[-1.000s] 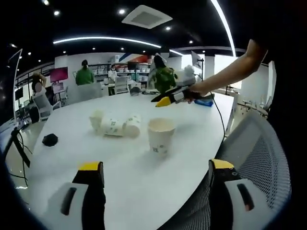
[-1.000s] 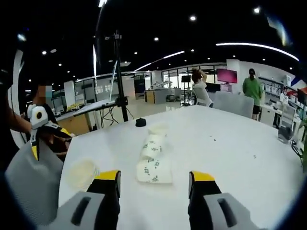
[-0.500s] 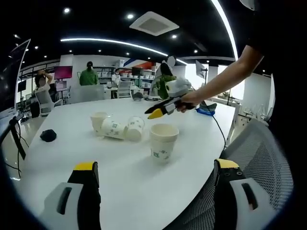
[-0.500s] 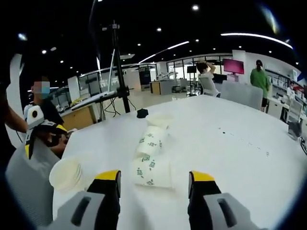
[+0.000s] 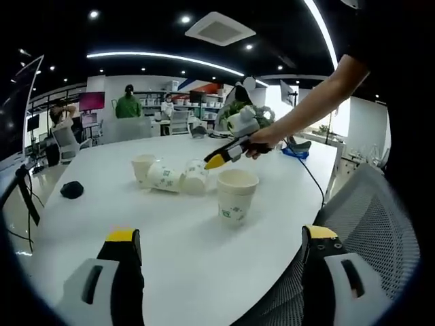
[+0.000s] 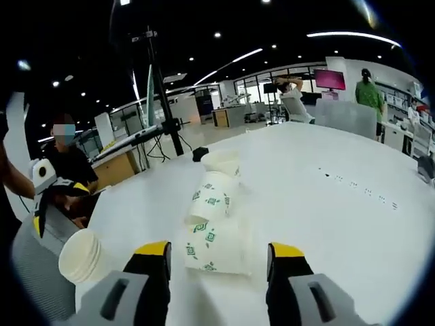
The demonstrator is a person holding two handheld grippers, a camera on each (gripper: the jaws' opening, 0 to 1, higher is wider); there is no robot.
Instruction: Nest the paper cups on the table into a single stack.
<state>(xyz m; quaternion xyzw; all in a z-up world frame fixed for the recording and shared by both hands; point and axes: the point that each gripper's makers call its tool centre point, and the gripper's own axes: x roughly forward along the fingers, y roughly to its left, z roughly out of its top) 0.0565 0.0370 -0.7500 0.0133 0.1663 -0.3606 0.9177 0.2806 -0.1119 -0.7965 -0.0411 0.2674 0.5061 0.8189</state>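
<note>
Nearby, toppled cups [image 6: 212, 221] lying lengthwise.

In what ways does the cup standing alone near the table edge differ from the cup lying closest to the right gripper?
The standing cup is upright with its mouth up; the lying cup is on its side. The standing cup stands apart from the others, while the lying cup touches a second cup in a row. The right gripper, jaws open, is closer to the lying cup. Both are white paper cups with green print.

Open-plan office, white table [image 5: 81, 224], mesh chair [image 5: 380, 224], wall monitor [image 6: 329, 79]
</note>
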